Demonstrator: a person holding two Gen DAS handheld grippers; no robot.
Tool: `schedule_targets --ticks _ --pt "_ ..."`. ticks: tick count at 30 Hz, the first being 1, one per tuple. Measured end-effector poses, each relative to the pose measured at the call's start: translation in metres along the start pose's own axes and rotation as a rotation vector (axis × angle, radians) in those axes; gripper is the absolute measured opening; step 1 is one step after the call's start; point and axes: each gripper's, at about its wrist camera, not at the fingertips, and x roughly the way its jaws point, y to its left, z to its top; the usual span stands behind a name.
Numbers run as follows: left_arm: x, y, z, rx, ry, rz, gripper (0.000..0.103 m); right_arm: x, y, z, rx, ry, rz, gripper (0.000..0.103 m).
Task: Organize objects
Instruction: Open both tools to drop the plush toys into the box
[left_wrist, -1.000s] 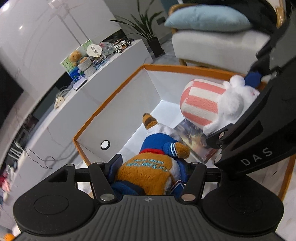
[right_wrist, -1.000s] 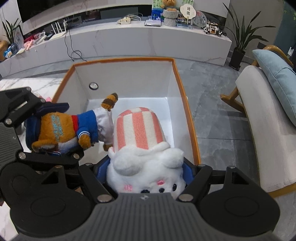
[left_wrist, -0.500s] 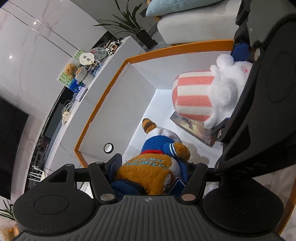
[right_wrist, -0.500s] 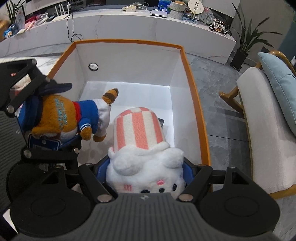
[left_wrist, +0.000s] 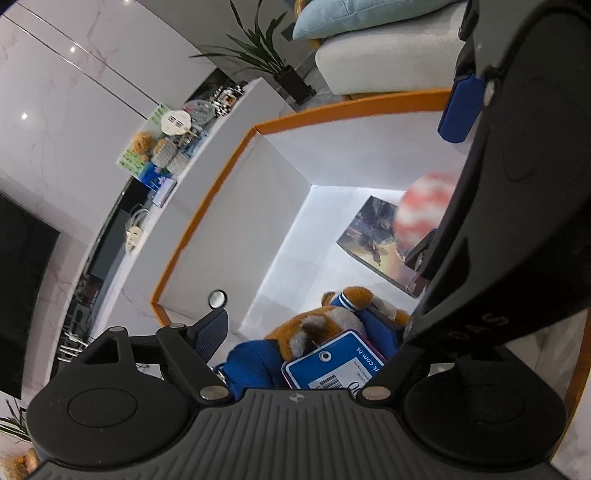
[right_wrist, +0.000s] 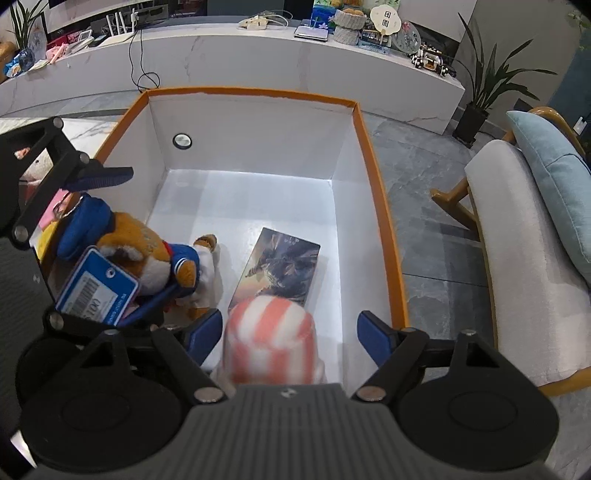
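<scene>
An orange-rimmed white box (right_wrist: 380, 206) (left_wrist: 207, 206) lies below both grippers, with a picture book (right_wrist: 280, 269) (left_wrist: 373, 232) flat on its floor. My left gripper (right_wrist: 147, 232) (left_wrist: 310, 325) is over the box's left side and its jaws are opening. A brown bear plush (right_wrist: 136, 240) (left_wrist: 291, 328) in blue clothes with a blue tag lies loose between them, against the lower finger. My right gripper (right_wrist: 290, 321) is opening too. A blurred pink-and-white striped plush (right_wrist: 271, 339) (left_wrist: 424, 206) sits between its fingers, with gaps on both sides.
A long marble counter (right_wrist: 258, 55) with small ornaments runs behind the box. An armchair (right_wrist: 524, 277) with a blue cushion stands to the right, and a potted plant (right_wrist: 480, 85) is beyond it. Grey tiled floor lies between the box and the chair.
Both pairs of jaws have spread. The bear has rolled loose and now shows its blue tag. The striped plush has slipped down out of the right grip, uncovering the book.
</scene>
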Motion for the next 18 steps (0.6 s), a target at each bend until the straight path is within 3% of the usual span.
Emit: schedule_targets --ticks 7,18 --pt "-0.011 0.008 0.006 -0.033 -0.034 0.009 0.094 -0.016 -0.002 0.003 0.032 -0.055 0.019 0.081" --pt "-0.033 0.058 -0.005 -0.262 -0.125 0.052 0.094 -0.047 -0.019 0.011 0.154 -0.184 0.045 0.081"
